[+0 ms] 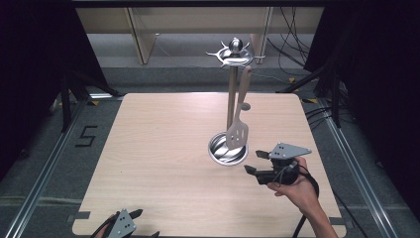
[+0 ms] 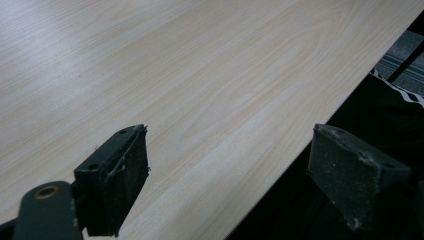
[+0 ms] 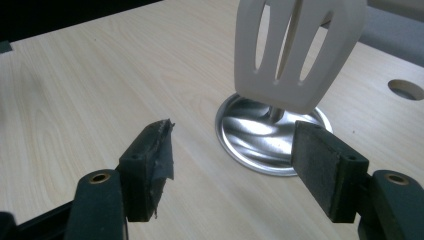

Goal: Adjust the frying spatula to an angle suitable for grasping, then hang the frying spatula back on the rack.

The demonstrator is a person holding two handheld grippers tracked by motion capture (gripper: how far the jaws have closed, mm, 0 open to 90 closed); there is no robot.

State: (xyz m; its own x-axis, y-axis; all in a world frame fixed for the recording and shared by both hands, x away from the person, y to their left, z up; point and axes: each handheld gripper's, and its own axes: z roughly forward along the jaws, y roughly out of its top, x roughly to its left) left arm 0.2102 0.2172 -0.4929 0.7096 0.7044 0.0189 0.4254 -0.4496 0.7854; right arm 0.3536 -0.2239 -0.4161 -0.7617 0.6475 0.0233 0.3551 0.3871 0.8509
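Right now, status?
Right gripper open, empty, just short of stand base. Slotted spatula hanging on the stand. Left gripper open at table edge. Nothing in the way.

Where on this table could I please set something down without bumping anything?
The whole left half of the table is bare, from its far edge to the left tongs. It is crowded on the right, where the right tongs sit beside the rack's base and hanging spatula.

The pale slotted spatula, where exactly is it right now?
In the high view the pale slotted spatula hangs from the metal utensil stand, right of centre on the wooden table, above the stand's round base, beyond the right gripper.
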